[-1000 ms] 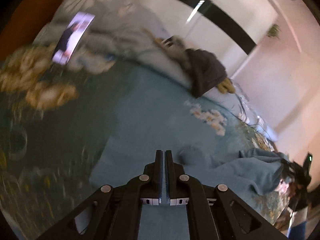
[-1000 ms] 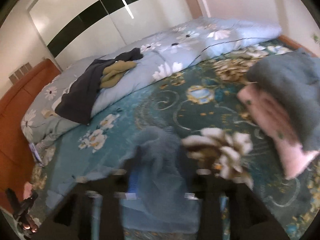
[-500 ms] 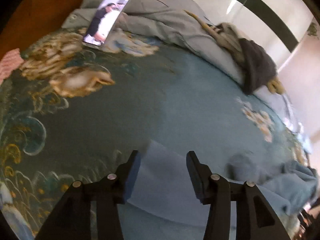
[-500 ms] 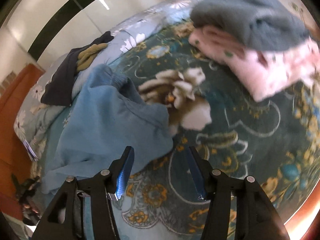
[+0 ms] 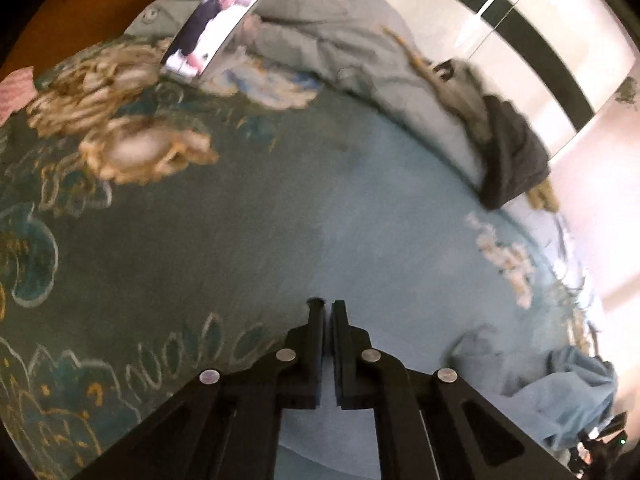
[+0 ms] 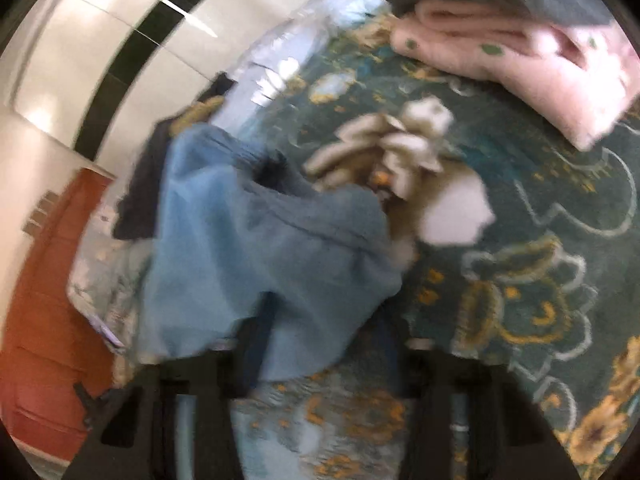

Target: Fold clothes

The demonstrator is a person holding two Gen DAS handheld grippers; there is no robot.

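Left tongs point(image 5: 327, 308) pinched nearly shut, holding nothing I see; right tongs point(image 6: 320, 344) wide, blurred. Blue garment point(image 6: 256, 248) looks soft, light, floppy; I'd grip its hem.

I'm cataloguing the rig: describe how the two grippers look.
The left hand-held gripper is matte black plastic: two flat, narrow fingers on angular linkage arms with round silver rivets. The right hand-held gripper is motion-blurred; black fingers with a bluish tint on the pads.

No text, label, brand or number can be read anywhere.
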